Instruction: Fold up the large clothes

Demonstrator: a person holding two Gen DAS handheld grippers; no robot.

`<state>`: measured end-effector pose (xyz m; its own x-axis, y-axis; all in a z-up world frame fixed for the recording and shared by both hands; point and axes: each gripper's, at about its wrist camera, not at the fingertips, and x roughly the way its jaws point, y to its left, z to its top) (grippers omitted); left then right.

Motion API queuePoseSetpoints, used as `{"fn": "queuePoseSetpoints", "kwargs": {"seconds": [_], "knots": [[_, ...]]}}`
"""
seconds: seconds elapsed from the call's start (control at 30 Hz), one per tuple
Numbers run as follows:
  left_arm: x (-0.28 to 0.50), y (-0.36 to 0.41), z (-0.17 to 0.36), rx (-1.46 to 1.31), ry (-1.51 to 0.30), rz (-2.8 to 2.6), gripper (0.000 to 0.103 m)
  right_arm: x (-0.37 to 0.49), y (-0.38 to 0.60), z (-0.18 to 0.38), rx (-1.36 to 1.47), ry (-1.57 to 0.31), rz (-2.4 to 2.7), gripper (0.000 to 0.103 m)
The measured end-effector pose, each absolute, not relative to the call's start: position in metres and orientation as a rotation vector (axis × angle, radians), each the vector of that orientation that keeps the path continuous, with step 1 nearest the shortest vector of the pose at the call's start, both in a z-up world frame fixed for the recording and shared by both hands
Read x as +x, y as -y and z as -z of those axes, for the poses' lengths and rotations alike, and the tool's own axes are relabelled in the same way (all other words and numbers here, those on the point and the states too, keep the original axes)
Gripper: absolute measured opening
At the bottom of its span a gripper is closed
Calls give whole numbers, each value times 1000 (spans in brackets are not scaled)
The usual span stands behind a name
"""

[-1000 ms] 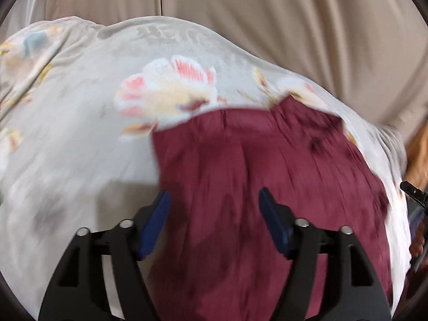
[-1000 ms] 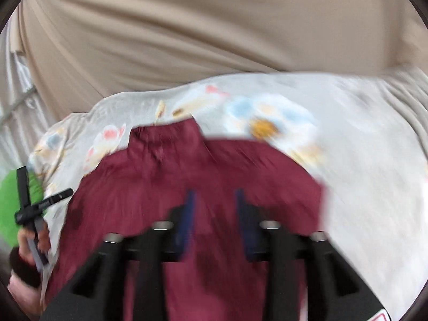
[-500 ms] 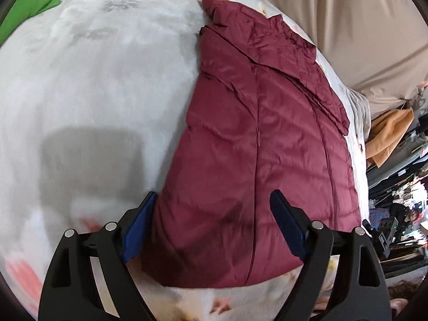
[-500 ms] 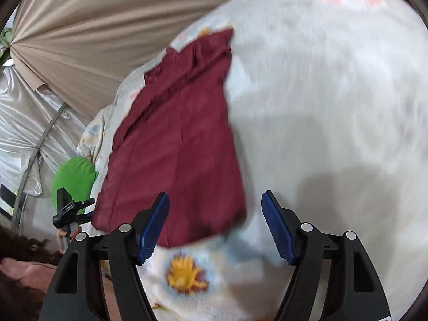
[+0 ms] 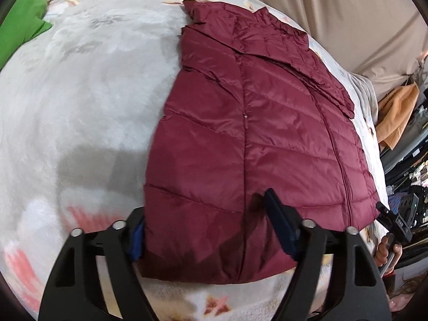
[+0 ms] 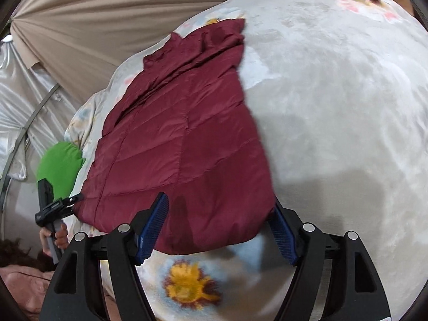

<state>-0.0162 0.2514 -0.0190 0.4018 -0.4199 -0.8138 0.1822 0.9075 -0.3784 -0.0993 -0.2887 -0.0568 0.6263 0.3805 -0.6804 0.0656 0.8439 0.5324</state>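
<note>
While flat on blanket [image 5: 80, 93], maroon jacket [image 5: 254, 133]

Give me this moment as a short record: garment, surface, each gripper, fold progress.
garment: maroon quilted puffer jacket, lying flat, sides folded in
surface: pale grey floral fleece blanket
left hand-held gripper: jaws astride the jacket's near hem corner, just been closing, no grip visible
right hand-held gripper: open, astride the opposite hem corner
fold progress: hem not yet lifted
nearby: green cloth at the blanket's edge

Bare blanket [image 5: 88, 101] is lying open across the bed beside the maroon jacket [image 5: 254, 139]; a beige curtain [image 6: 107, 13] is closing off the far edge, a green cushion [image 6: 60, 168] crowding one corner.
</note>
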Motion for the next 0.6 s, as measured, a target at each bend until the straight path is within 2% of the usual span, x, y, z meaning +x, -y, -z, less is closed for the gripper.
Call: {"fn": "queuePoseSetpoints", "kwargs": {"seconds": [0.03, 0.07, 0.1, 0.13, 0.17, 0.3, 0.6], "knots": [[-16, -252, 19, -242, -1096, 389, 60, -97, 286, 57, 551, -887, -180, 57], [-16, -251, 17, -245, -1097, 412, 47, -97, 286, 57, 557, -885, -181, 35], [-17, -251, 16, -250, -1097, 432, 35, -97, 285, 56, 573, -882, -190, 24], [-18, -250, 13, -256, -1093, 444, 31, -99, 286, 52, 594, -861, -199, 16], [-21, -251, 6, -260, -1076, 446, 16, -103, 286, 44, 592, -825, -207, 11], [-33, -261, -23, -328, -989, 514, 9, -127, 279, 2, 524, -667, -258, 7], [-88, -292, -121, -427, -697, 656, 7, -201, 261, -89, 397, -328, -376, 5]]}}
